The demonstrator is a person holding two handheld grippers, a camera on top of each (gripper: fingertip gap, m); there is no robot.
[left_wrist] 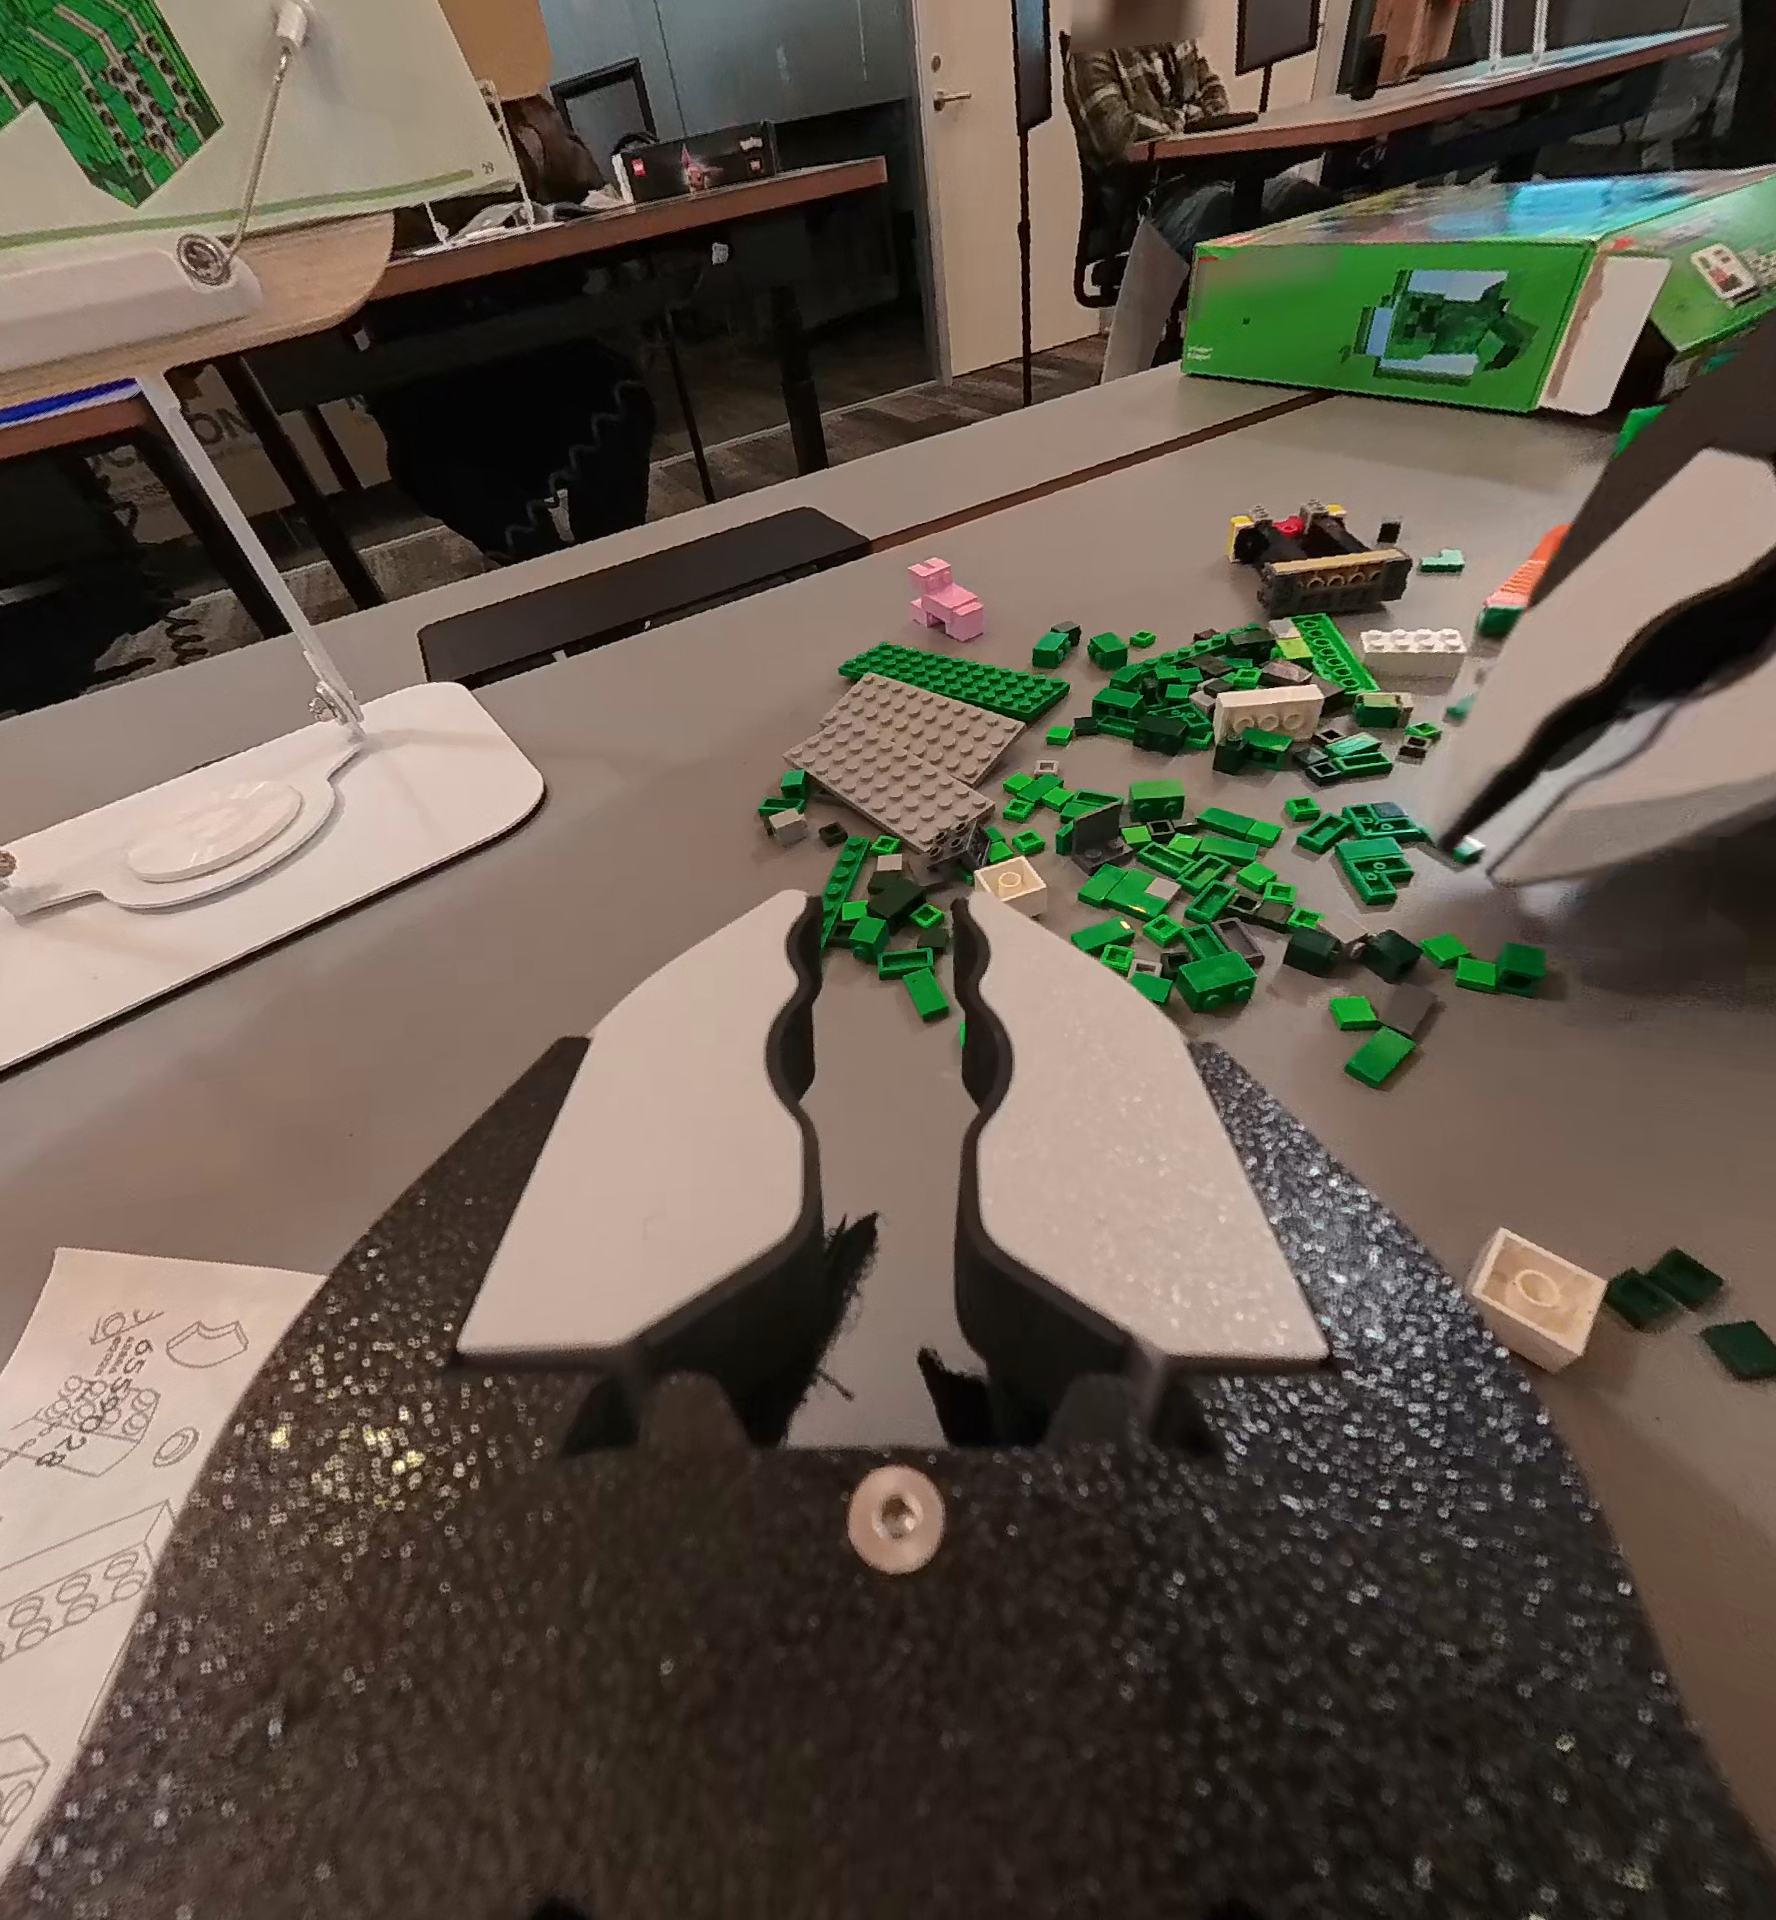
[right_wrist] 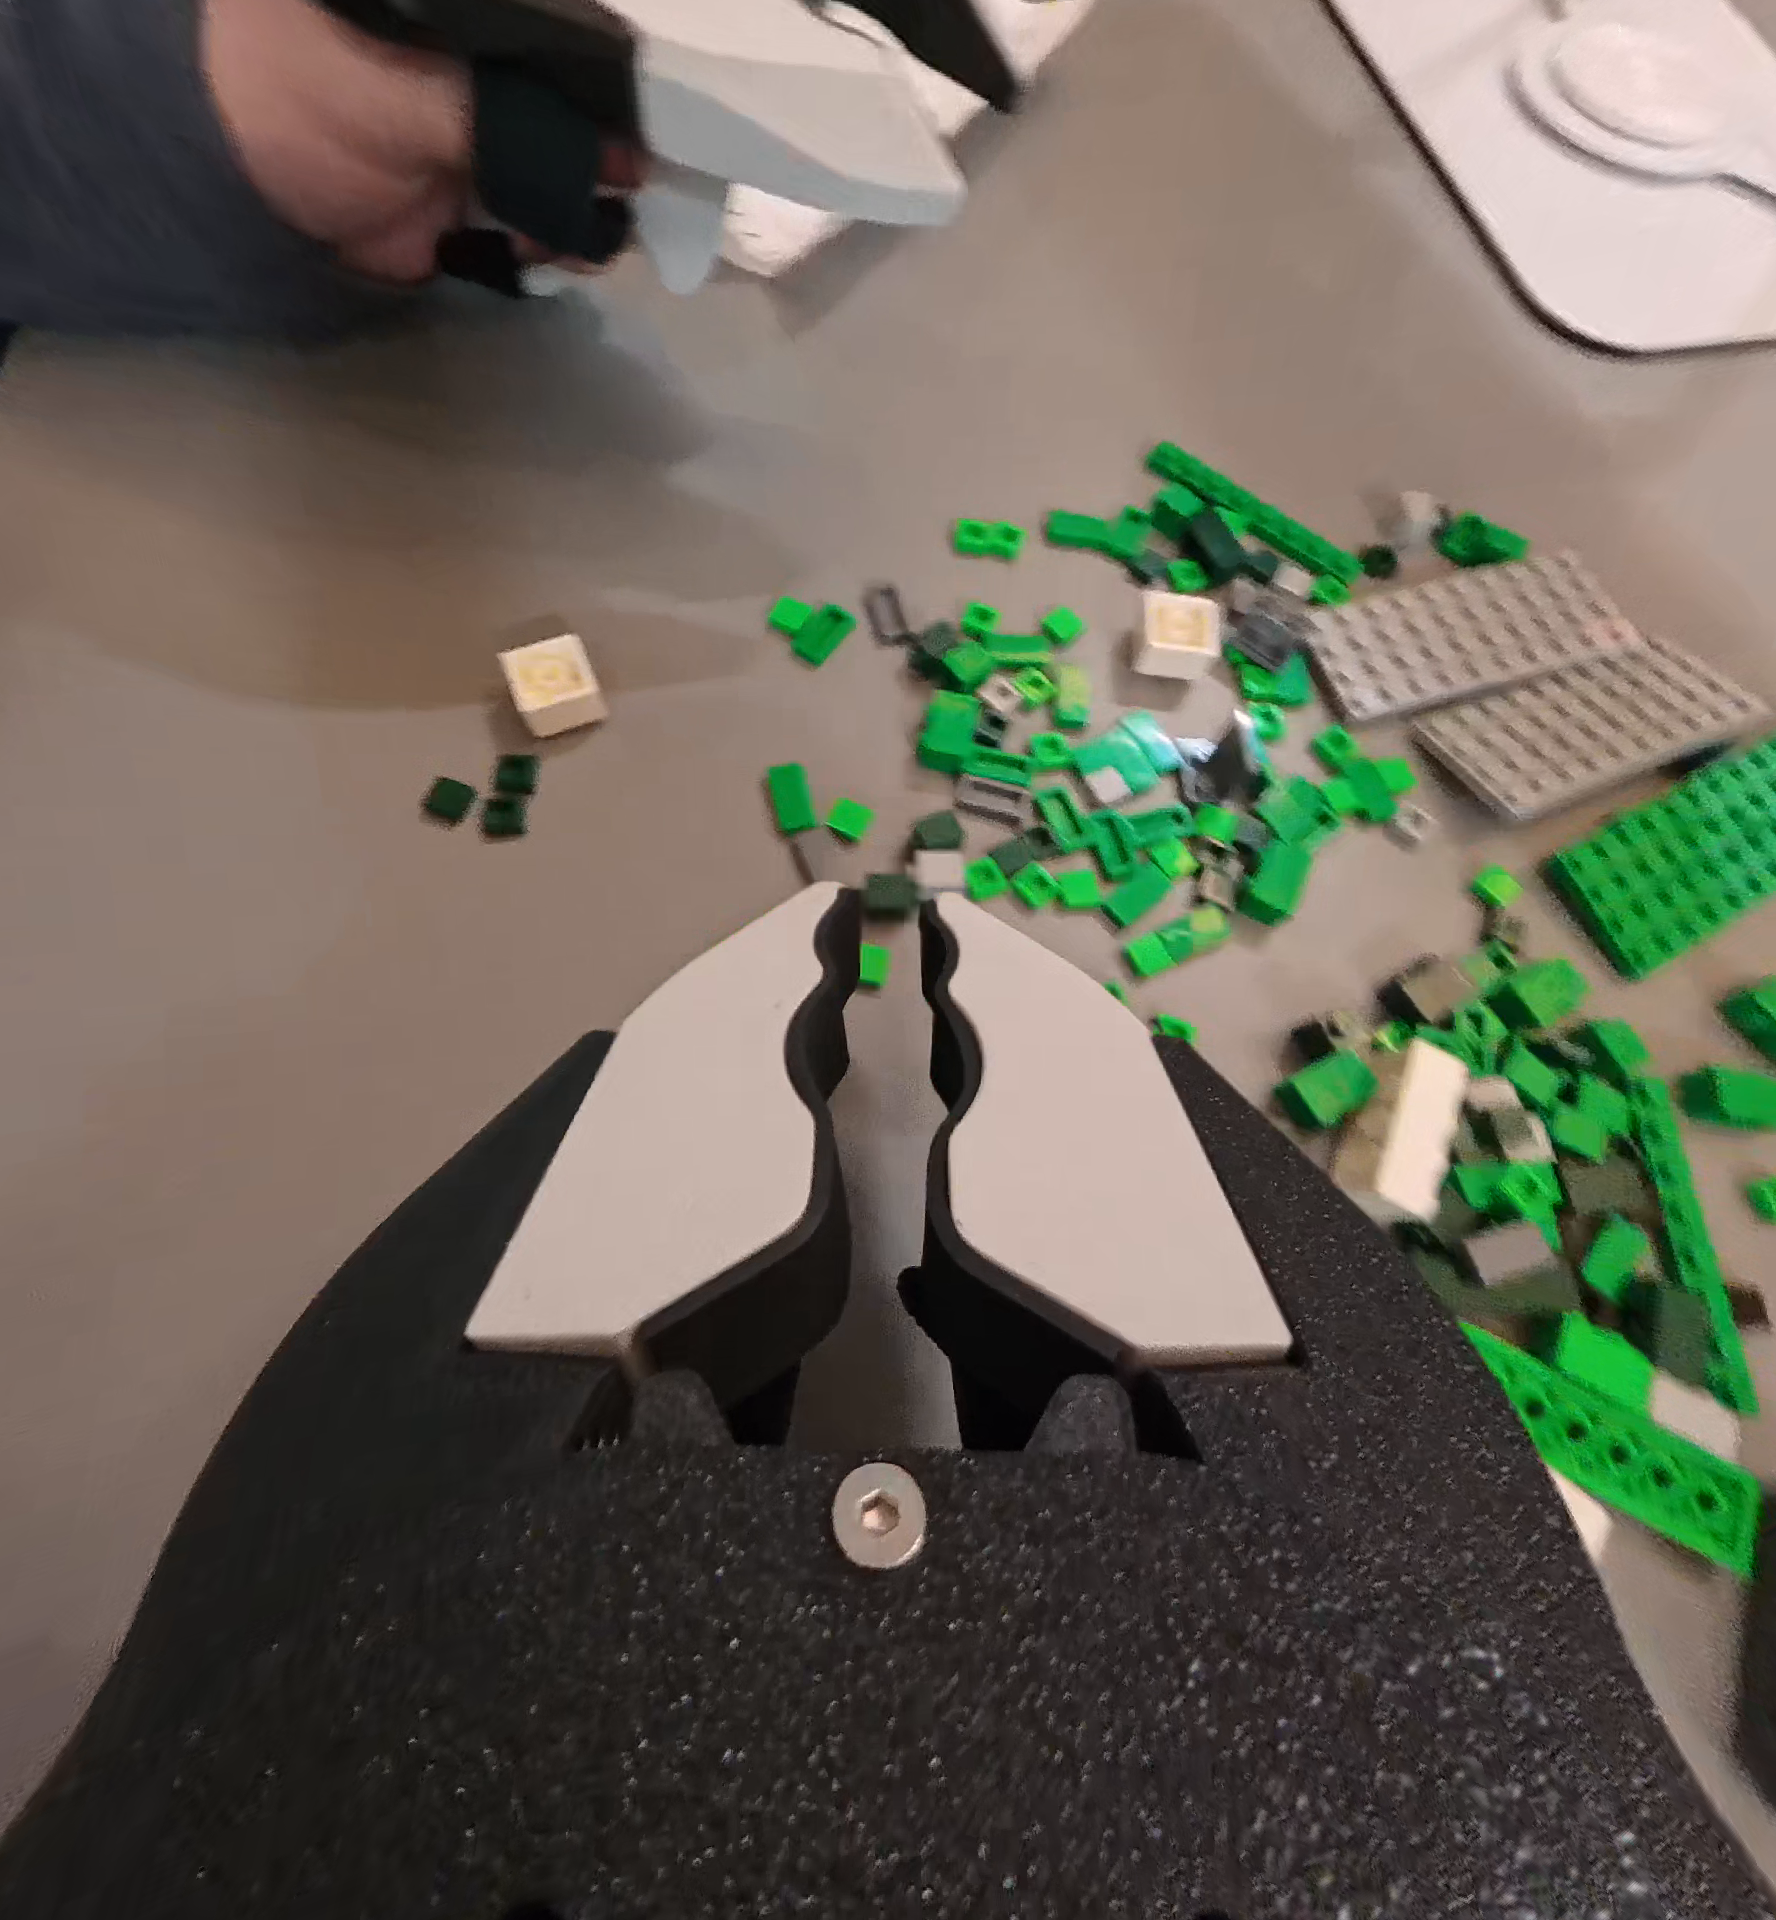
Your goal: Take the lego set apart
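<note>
Your left tongs (left_wrist: 884,914) hover part-open and empty at the near edge of the loose green pieces (left_wrist: 1206,862) on the table (left_wrist: 603,935). Your right tongs (right_wrist: 886,906) are narrowed over a small dark green piece (right_wrist: 886,894); whether they grip it, I cannot tell. The dark sub-assembly (left_wrist: 1315,566) beside the green box (left_wrist: 1383,312) looks still joined.

Each gripper (left_wrist: 884,914) (right_wrist: 889,904) is built from a speckled black body, a silver hex screw (left_wrist: 896,1519), and grey fingers (left_wrist: 676,1122) lined in wavy black; a grey-blue sleeve (right_wrist: 53,166) is worn.
</note>
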